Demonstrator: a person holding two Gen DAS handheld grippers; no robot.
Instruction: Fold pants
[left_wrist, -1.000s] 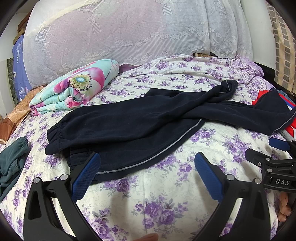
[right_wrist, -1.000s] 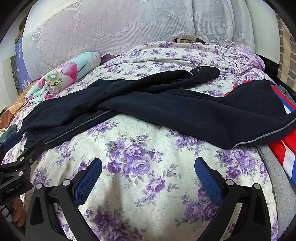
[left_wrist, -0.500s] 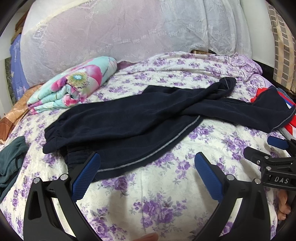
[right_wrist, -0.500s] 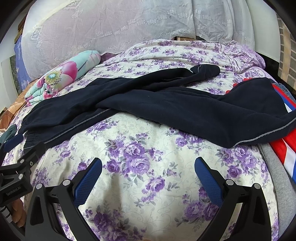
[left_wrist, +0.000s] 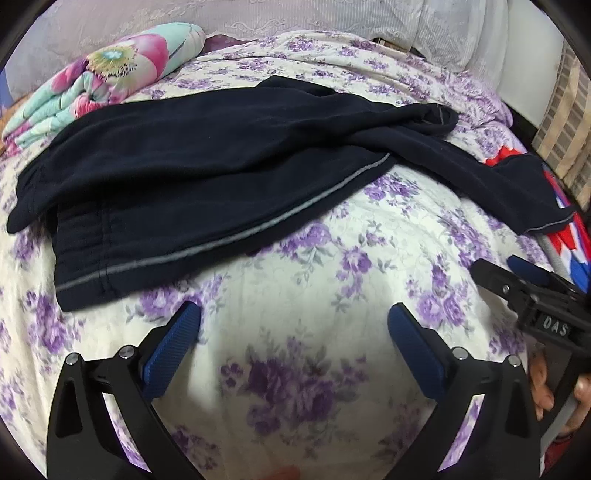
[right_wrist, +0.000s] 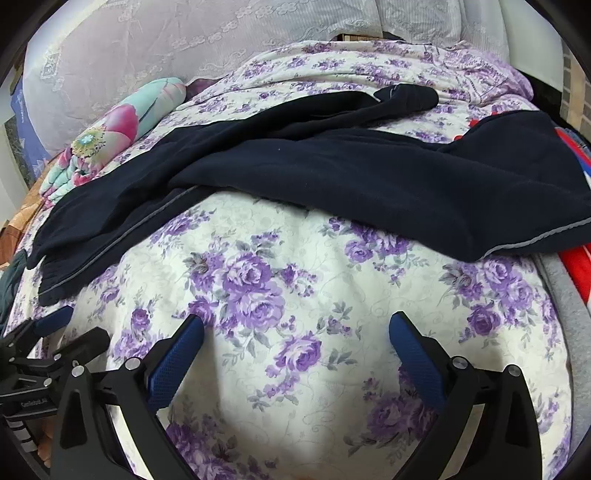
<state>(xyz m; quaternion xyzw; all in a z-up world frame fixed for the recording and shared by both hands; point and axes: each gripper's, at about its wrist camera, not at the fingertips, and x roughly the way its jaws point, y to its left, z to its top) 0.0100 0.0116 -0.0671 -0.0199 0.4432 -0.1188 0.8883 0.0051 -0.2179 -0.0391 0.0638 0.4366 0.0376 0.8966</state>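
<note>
Both grippers spread wide over the bed, nothing grasped.

Left gripper (left_wrist: 293, 332) and right gripper (right_wrist: 295, 339) hovering released above the floral bed (right_wrist: 258, 295); dark navy pants (left_wrist: 192, 177) spread untidily at 12 o'clock, waistband (left_wrist: 79, 258) toward 10. Probably soft, light, limp fleece, prone to sagging; best pinched at waistband corner and leg cuff (right_wrist: 524, 236). Grey side stripe, legs crossed, unfolded.

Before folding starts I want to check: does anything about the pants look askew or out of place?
Yes. The navy pants lie crooked on the floral bedspread, legs crossed, and one leg end rests on a red garment.
</note>
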